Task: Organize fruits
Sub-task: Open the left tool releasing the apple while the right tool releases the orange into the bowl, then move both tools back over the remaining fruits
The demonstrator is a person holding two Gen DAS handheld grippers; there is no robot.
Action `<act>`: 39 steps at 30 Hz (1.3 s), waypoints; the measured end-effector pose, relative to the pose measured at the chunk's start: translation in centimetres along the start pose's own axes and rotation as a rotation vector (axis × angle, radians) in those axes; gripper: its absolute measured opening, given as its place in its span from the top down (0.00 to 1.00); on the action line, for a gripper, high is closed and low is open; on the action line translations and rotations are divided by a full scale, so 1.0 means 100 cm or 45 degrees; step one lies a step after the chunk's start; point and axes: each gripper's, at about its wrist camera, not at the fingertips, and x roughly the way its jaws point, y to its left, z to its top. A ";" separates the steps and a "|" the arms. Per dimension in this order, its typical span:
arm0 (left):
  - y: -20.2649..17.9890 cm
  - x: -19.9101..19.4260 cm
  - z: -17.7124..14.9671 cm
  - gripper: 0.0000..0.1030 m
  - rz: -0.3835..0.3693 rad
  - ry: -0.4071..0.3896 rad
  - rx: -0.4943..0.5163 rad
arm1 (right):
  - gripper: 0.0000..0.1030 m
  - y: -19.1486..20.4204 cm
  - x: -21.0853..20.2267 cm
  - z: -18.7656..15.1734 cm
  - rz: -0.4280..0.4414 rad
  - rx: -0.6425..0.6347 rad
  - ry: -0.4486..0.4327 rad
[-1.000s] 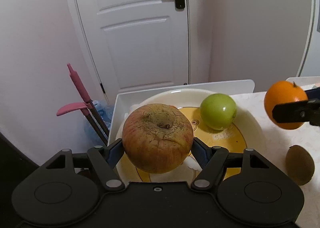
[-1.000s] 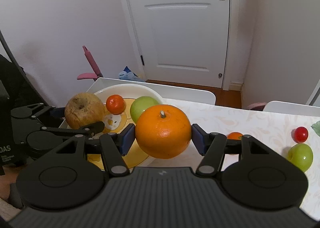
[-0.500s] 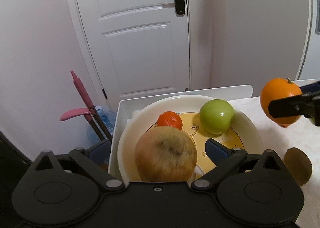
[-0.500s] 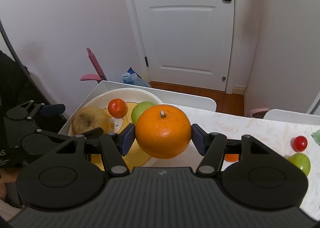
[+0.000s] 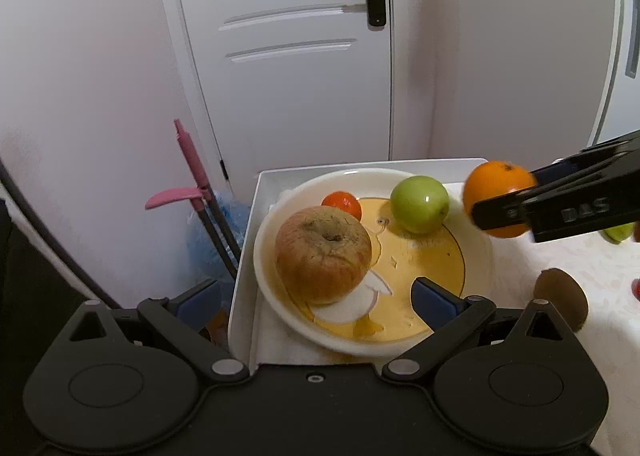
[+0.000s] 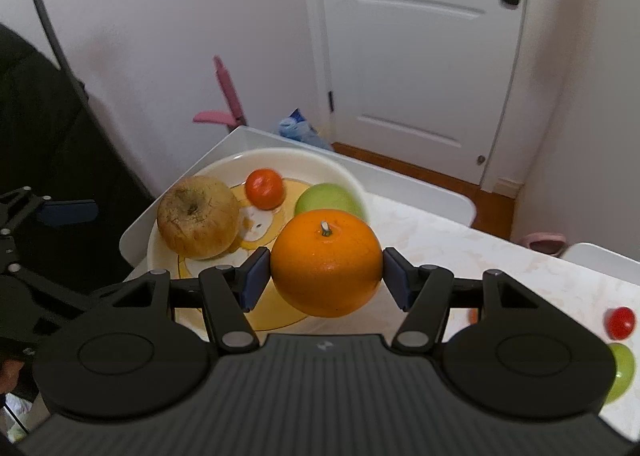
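A cream plate with a yellow centre holds a wrinkled brown-red apple, a green apple and a small tangerine. My left gripper is open, its jaws wide on either side of the wrinkled apple, which rests on the plate. My right gripper is shut on a large orange and holds it above the plate's right rim. The orange also shows at right in the left wrist view.
The plate sits in a white tray at the table's left end. A kiwi lies on the tablecloth right of the plate. A cherry tomato and a green fruit lie at far right. A pink-handled broom leans by the door.
My left gripper opened and let the wrinkled apple down onto the plate, then drew back. My right gripper carried the orange left toward the plate.
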 end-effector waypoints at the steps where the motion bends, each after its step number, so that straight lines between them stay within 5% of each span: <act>1: 0.001 -0.001 -0.002 0.00 0.002 0.002 -0.003 | 0.26 0.002 0.005 -0.001 0.007 -0.011 0.007; 15: 0.004 0.000 -0.020 0.00 0.012 0.022 -0.020 | 0.22 0.021 0.041 -0.013 0.047 -0.050 0.043; 17: 0.005 -0.001 -0.020 0.00 0.008 0.023 -0.023 | 0.00 0.019 0.032 -0.010 0.058 -0.005 -0.001; 39: -0.010 -0.060 -0.002 0.00 -0.064 -0.092 0.022 | 0.00 0.011 -0.088 -0.016 -0.108 0.096 -0.158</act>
